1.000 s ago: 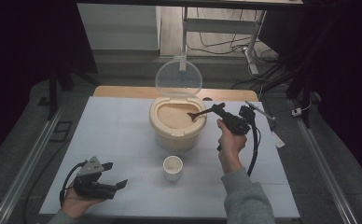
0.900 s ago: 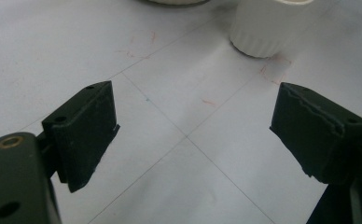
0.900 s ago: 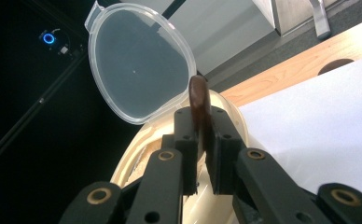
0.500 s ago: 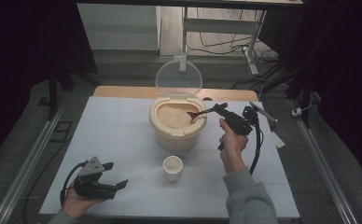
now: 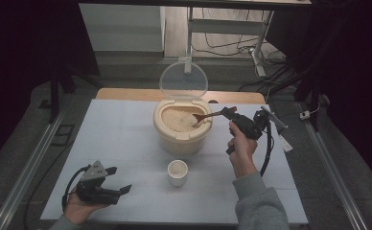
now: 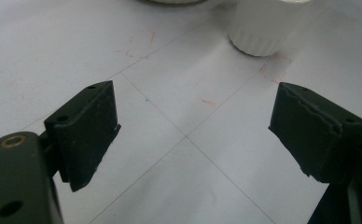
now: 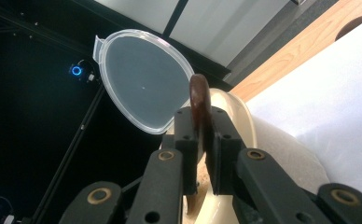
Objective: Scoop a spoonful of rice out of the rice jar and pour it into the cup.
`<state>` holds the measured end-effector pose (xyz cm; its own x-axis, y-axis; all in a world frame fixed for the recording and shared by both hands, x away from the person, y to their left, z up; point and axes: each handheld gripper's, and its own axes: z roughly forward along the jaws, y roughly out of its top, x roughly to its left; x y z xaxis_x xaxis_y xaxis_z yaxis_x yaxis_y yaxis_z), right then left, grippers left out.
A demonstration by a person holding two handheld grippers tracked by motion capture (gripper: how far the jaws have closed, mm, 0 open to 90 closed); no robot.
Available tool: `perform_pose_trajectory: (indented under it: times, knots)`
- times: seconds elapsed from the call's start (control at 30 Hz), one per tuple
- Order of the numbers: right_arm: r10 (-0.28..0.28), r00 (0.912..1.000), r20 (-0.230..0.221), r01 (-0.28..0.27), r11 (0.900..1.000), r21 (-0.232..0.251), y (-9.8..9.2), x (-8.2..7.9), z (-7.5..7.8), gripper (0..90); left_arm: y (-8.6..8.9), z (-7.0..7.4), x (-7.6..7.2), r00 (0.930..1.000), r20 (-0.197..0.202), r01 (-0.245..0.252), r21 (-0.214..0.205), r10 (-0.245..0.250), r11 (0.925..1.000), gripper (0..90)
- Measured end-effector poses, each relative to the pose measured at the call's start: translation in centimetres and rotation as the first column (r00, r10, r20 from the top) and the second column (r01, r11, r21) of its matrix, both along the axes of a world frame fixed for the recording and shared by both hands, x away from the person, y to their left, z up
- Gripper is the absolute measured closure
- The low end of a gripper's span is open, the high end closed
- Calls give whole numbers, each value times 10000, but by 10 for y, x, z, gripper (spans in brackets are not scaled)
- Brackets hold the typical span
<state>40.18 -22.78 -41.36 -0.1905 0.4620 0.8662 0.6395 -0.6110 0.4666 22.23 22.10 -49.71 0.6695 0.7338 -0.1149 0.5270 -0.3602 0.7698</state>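
My right gripper (image 5: 228,111) pinched the wooden spoon (image 5: 208,115) by its handle end, bowl dipped in the rice tub (image 5: 181,130). Stiff and light, I judged, though loose grains would spill easily. My left gripper (image 5: 119,180) rested spread wide near the cup (image 5: 177,171).

A cream tub (image 5: 181,136) w/ its clear lid (image 5: 183,80) standing open sits near the table's back edge, full of pale grains. A brown wooden spoon (image 5: 208,115) dips in from the right. A small white cup (image 5: 177,172) stands just in front, toward the near edge.
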Motion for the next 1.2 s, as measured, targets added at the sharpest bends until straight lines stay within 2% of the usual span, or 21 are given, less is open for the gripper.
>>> perform_pose_trajectory:
  times: [0.2,0.4,0.7,0.97,1.2]
  knots:
    - [77,9999,-69,-76,9999,120,-1,0,-1,835,0,0,0,10000,16,-10,4,10,10000,154]
    - [39,10000,62,-41,9995,305,-1,-1,0,835,0,0,0,10000,37,8,40,-8,10000,155]
    - [202,9996,189,-205,9996,204,-3,-2,2,835,-2,-1,0,10000,75,23,141,-24,9999,155]
    - [209,9991,367,-222,9991,348,-5,-2,5,835,-1,-1,0,10000,77,22,153,-23,9999,156]
    - [266,9992,312,-278,9989,389,-5,-2,6,835,-1,-1,0,10000,75,28,154,-30,9999,157]
